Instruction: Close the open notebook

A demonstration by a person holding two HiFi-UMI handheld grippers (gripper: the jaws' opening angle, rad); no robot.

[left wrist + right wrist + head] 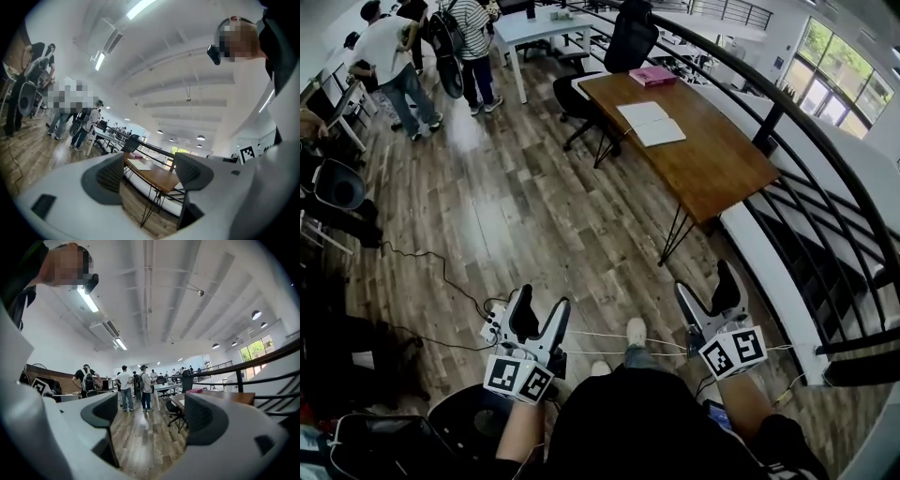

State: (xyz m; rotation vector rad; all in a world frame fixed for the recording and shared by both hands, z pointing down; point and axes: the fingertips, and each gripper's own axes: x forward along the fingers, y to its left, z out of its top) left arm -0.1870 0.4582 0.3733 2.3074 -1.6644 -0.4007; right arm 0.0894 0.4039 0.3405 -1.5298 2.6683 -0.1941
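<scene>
Notebook point(652, 124) is lying open on the table point(717, 164), long axis running along the tabletop away from the person (pink book point(652, 75) beyond), while left gripper point(542, 309) and right gripper point(708, 291) are hovering well apart from it, jaws spread, empty.

An open notebook point(652, 124) and a pink book point(652, 75) lie on the wooden table point(722, 169) by the railing point(767, 127).
</scene>
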